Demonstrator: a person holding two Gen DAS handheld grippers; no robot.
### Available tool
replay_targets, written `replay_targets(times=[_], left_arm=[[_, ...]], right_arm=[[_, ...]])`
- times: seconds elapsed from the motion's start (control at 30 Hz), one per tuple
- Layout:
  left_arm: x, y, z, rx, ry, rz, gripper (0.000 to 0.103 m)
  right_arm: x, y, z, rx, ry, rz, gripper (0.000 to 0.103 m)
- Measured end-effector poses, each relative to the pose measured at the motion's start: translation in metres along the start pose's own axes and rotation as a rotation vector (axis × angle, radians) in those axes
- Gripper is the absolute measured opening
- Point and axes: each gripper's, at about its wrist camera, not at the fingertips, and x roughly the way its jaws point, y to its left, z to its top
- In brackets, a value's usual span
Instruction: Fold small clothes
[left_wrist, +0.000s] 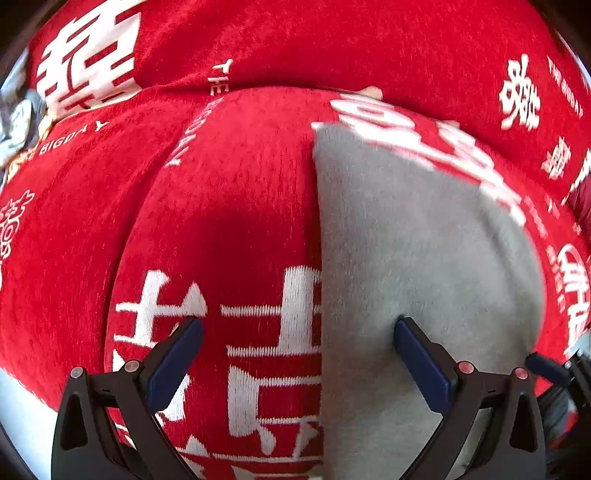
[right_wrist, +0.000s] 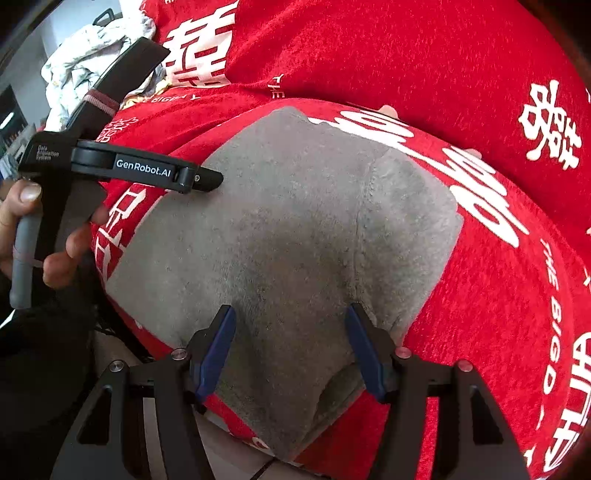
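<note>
I see the grey garment (right_wrist: 291, 236) lying flat on the red patterned cloth (right_wrist: 424, 48), filling the centre of the right wrist view and the right half of the left one. My right hand-held gripper (right_wrist: 291, 347) hovers released over its near edge, jaws apart, nothing between them. My left hand-held gripper (left_wrist: 298, 354) is also spread wide, straddling the garment's left border. The long axis seems to run from lower centre toward upper frame, so I judge the right one nearer for the coming fold.

The garment (right_wrist: 295, 229) is plain grey. The cloth (right_wrist: 406, 62) beneath is red with white characters. Finger pads (left_wrist: 421, 354) are dark blue.
</note>
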Motion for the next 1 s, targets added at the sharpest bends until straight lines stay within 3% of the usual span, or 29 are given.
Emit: replay_targets(times=[0.07, 0.13, 0.23, 0.33, 0.47, 0.6, 0.67, 0.77, 0.87, 1.0], left_arm=[[-0.006, 0.002, 0.011, -0.02, -0.044, 0.026, 0.103], [0.007, -0.001, 0.02, -0.01, -0.006, 0.067, 0.103], [0.022, -0.01, 0.02, 0.022, 0.011, 0.083, 0.103], [0.015, -0.019, 0.022, 0.074, -0.006, 0.122, 0.103], [0.0, -0.009, 0.04, 0.002, -0.046, 0.058, 0.103], [0.023, -0.017, 0.063, 0.005, 0.011, 0.098, 0.103], [0.037, -0.022, 0.068, 0.015, 0.046, 0.118, 0.103], [0.044, -0.024, 0.07, 0.012, 0.048, 0.127, 0.103], [0.047, -0.026, 0.069, 0.021, 0.04, 0.132, 0.103], [0.041, -0.027, 0.072, 0.034, 0.043, 0.132, 0.103]], right_arm=[[-0.011, -0.006, 0.009, 0.027, -0.052, 0.028, 0.066], [-0.011, -0.011, 0.019, 0.035, -0.076, 0.02, 0.071], [0.008, -0.023, 0.032, 0.064, -0.058, 0.006, 0.071], [0.026, -0.049, 0.033, 0.188, -0.016, 0.078, 0.071], [0.005, -0.073, 0.036, 0.303, -0.111, 0.163, 0.071], [0.005, -0.096, 0.055, 0.376, -0.156, 0.209, 0.071], [0.022, -0.104, 0.068, 0.395, -0.122, 0.251, 0.071], [0.054, -0.111, 0.074, 0.393, -0.033, 0.184, 0.071], [0.075, -0.121, 0.075, 0.409, -0.012, 0.155, 0.071], [0.069, -0.121, 0.081, 0.405, -0.006, 0.138, 0.071]])
